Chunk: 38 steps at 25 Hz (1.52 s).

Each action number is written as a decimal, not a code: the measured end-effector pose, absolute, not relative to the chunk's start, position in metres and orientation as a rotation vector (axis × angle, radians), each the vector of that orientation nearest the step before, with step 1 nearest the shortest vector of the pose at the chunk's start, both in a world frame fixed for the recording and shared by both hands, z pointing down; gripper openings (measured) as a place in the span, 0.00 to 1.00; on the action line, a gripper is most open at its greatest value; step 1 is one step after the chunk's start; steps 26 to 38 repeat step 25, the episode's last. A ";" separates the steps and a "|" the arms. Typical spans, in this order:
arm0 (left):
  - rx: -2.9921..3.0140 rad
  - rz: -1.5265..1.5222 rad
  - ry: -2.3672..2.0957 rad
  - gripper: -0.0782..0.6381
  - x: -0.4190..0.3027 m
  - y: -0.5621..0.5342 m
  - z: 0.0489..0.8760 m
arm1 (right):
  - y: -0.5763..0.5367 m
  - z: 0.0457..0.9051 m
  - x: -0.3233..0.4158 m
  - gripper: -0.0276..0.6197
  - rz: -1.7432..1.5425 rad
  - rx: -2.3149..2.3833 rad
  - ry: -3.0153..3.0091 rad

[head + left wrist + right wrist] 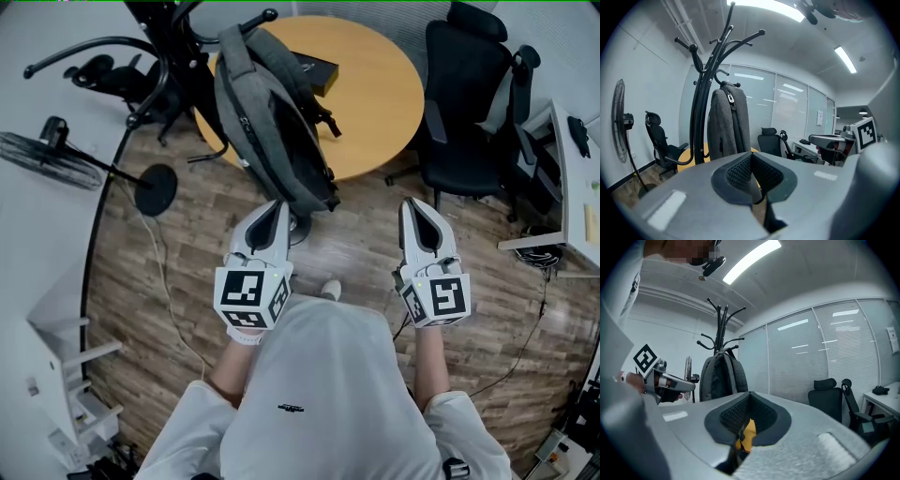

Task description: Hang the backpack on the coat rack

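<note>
The wood floor (356,253) fills most of the room. On it stands a big round wooden surface (375,84). A white desk (572,187) sits at the right edge of the head view. A black office chair (469,103) stands between the round surface and the white desk. Another black chair (658,140) stands on the far left, by the wall. The tall black coat rack (701,108) stands in front of the round surface, with its curved arms sticking out at the top. The grey backpack (267,122) hangs on the coat rack from a hook by its top. It hangs straight down, and its bottom is up off the floor. A standing fan (47,155) is off to the left, with a thin cable running along the floor near it. A small black box (314,70) lies on the round surface behind the backpack. The person holds both tools out in front of the body, side by side and well apart. The left tool (277,208) is pressed together and has nothing in it. The right tool (412,208) is pressed together too, and it is also empty. The backpack is in front of both tools and a little to the left. The left tool is the closer one, near the bottom of the backpack. Neither tool touches the backpack or the coat rack. Nothing stands between the tools and the backpack.
</note>
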State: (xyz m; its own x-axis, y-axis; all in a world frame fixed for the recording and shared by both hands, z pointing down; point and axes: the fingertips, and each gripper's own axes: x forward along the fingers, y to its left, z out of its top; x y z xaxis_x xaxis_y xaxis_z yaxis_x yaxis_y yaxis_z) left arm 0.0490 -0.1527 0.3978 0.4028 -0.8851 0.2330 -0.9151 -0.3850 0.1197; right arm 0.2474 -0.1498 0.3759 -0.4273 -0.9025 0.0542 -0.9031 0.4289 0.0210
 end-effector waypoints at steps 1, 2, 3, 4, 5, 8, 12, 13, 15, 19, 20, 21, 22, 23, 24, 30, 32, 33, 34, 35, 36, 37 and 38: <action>2.431 0.191 -1.590 0.13 0.049 -0.153 0.398 | -0.150 0.376 0.247 0.05 0.018 1.646 -2.608; 2.431 0.191 -1.590 0.13 0.049 -0.153 0.399 | -0.151 0.377 0.246 0.05 0.017 1.641 -2.610; 2.431 0.191 -1.590 0.13 0.050 -0.153 0.399 | -0.151 0.377 0.245 0.05 0.015 1.634 -2.610; 2.432 0.192 -1.589 0.13 0.050 -0.153 0.399 | -0.151 0.377 0.244 0.05 0.012 1.627 -2.609; 2.432 0.193 -1.587 0.13 0.050 -0.153 0.399 | -0.150 0.377 0.243 0.05 0.009 1.622 -2.608; 2.435 0.192 -1.582 0.13 0.052 -0.153 0.400 | -0.150 0.377 0.243 0.05 0.007 1.621 -2.608; 2.441 0.183 -1.579 0.13 0.054 -0.153 0.398 | -0.150 0.377 0.246 0.05 0.007 1.629 -2.606; 2.442 0.182 -1.578 0.13 0.054 -0.153 0.398 | -0.150 0.378 0.246 0.05 0.008 1.629 -2.606; 2.444 0.183 -1.578 0.13 0.054 -0.152 0.399 | -0.148 0.378 0.245 0.05 0.002 1.623 -2.603; 2.439 0.183 -1.583 0.13 0.053 -0.150 0.399 | -0.146 0.377 0.245 0.05 -0.005 1.622 -2.601; 2.437 0.181 -1.583 0.13 0.053 -0.150 0.399 | -0.145 0.376 0.246 0.05 -0.006 1.622 -2.601; 2.437 0.179 -1.583 0.13 0.054 -0.149 0.399 | -0.145 0.376 0.247 0.05 -0.007 1.622 -2.600; 2.437 0.177 -1.582 0.13 0.054 -0.148 0.399 | -0.145 0.376 0.247 0.05 -0.007 1.623 -2.599; 2.437 0.177 -1.581 0.13 0.055 -0.148 0.399 | -0.144 0.376 0.248 0.05 -0.006 1.624 -2.598; 2.439 0.178 -1.580 0.13 0.055 -0.147 0.398 | -0.144 0.376 0.248 0.05 -0.005 1.626 -2.598; 2.440 0.179 -1.580 0.13 0.056 -0.146 0.398 | -0.144 0.377 0.248 0.05 -0.003 1.627 -2.597; 2.440 0.179 -1.580 0.13 0.056 -0.146 0.398 | -0.144 0.377 0.248 0.05 -0.003 1.627 -2.597; 2.440 0.179 -1.580 0.13 0.056 -0.146 0.398 | -0.144 0.377 0.248 0.05 -0.003 1.627 -2.597; 2.440 0.179 -1.580 0.13 0.056 -0.146 0.398 | -0.144 0.377 0.248 0.05 -0.003 1.627 -2.597; 2.440 0.179 -1.580 0.13 0.056 -0.146 0.398 | -0.144 0.377 0.248 0.05 -0.003 1.627 -2.597; 2.440 0.179 -1.580 0.13 0.056 -0.146 0.398 | -0.144 0.377 0.248 0.05 -0.003 1.627 -2.597; 2.440 0.179 -1.580 0.13 0.056 -0.146 0.398 | -0.144 0.377 0.248 0.05 -0.003 1.627 -2.597; 2.440 0.179 -1.580 0.13 0.056 -0.146 0.398 | -0.144 0.377 0.248 0.05 -0.003 1.627 -2.597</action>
